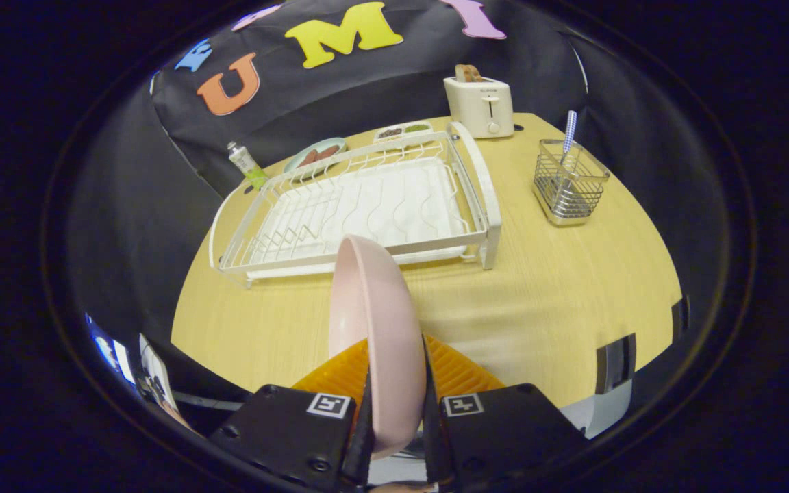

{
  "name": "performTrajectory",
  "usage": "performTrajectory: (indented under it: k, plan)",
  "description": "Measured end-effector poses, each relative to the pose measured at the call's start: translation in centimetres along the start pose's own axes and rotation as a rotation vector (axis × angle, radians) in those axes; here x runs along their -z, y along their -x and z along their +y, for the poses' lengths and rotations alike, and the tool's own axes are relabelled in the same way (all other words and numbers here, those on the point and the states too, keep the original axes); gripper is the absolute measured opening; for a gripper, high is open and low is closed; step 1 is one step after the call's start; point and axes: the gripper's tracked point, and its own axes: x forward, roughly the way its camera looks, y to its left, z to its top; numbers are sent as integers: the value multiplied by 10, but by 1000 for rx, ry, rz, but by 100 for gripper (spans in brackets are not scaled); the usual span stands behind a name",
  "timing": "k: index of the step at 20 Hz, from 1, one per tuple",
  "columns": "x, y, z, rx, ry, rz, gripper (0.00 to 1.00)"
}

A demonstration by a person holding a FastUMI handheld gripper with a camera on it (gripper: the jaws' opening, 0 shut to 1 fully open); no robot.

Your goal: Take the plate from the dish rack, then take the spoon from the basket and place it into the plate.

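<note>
A pink plate (374, 322) stands on edge between my two fingers, and my gripper (394, 373) is shut on its rim. It hangs over the wooden table (559, 301), on the near side of the white dish rack (367, 205), whose slots hold nothing. Off to the right of the rack stands a wire basket (568, 185), and a spoon (568, 137) with a blue-and-white handle sticks up out of it.
A cream toaster (480, 104) with bread in it stands behind the rack. Beyond the rack's far side lie a small bottle (245, 164), a plate of sausages (314, 155) and a tray with two fillings (403, 130). Bare tabletop lies between rack and fingers.
</note>
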Motion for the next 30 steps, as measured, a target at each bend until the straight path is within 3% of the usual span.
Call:
performTrajectory:
  k: [4, 6, 9, 10, 14, 19, 30]
  plan:
    - [0, -10, -13, -27, -27, -43, 43]
    - [-8, -9, -18, -27, 2, -125, 44]
    - [-23, -5, -49, 99, 76, -257, 49]
    - [-24, -2, -51, 108, 93, -289, 64]
    - [-40, 11, -77, 192, 108, -397, 99]
    - [-56, 14, -93, 169, 116, -446, 99]
    - [-150, 21, -170, 287, 125, -602, 99]
